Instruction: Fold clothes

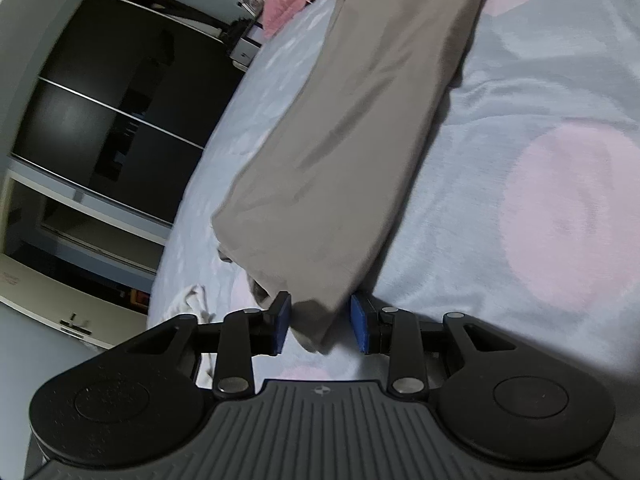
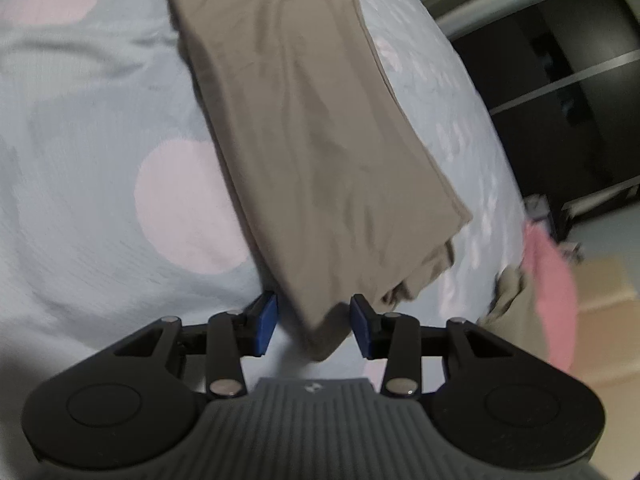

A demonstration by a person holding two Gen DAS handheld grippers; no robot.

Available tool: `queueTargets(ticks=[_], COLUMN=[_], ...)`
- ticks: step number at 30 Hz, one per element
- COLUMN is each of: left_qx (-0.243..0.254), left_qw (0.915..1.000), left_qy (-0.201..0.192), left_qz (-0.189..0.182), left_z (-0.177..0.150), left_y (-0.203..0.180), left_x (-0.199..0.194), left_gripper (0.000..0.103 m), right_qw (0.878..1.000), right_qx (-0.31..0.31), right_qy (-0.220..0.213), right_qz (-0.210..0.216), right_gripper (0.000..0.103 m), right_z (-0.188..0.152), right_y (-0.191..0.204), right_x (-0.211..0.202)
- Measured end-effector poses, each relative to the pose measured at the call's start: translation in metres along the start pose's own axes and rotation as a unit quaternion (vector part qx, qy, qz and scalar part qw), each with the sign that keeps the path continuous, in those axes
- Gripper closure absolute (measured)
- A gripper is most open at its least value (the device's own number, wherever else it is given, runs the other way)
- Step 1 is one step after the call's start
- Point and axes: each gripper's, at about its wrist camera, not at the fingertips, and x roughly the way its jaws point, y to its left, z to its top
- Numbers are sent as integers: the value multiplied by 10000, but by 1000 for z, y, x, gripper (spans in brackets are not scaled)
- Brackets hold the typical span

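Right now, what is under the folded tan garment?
The tan garment lies on a pale blue bedspread with pink dots. Darker cloth peeks from its near end; whatever else lies beneath is covered.

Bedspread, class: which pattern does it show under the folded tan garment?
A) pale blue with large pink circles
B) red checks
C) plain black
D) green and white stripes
A: the bedspread is pale blue with big pink circles, one lying beside the tan garment in both wrist views.
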Motion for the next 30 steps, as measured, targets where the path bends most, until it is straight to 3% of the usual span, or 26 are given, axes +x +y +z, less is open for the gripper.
queueTargets(ticks=[3,5,7,9,12,22,30], left_qx=[9,56,147,159,-16,-381,-222], left_qw=[9999,9999,9998,9998,10000,9990,9984], left_qy=[-7,-8,-5,5,58,8,-45], left_qz=[107,147,168,135,11,-235,-524], left_z=[2,4,6,7,8,7,7], left_y=[-1,-3,-6,-7,-1,37,73], left_x=[2,4,4,4,4,-19,-47], left_gripper=[77,85,91,95,101,103,103], right_qw=[9997,9995,9993,9990,9985,9982,9983], right_qx=[-167,-162,-194,-277,-252,48,212], right_qy=[-72,-126,-182,-224,-301,-467,-519], right_qz=[-159,-228,-266,-285,-377,-381,147], right_gripper=[62,62,74,92,97,99,99], right_z=[0,0,0,1,1,8,14], right_y=[1,-1,-1,0,-3,-31,-50], right_x=[4,6,8,9,10,-5,-53])
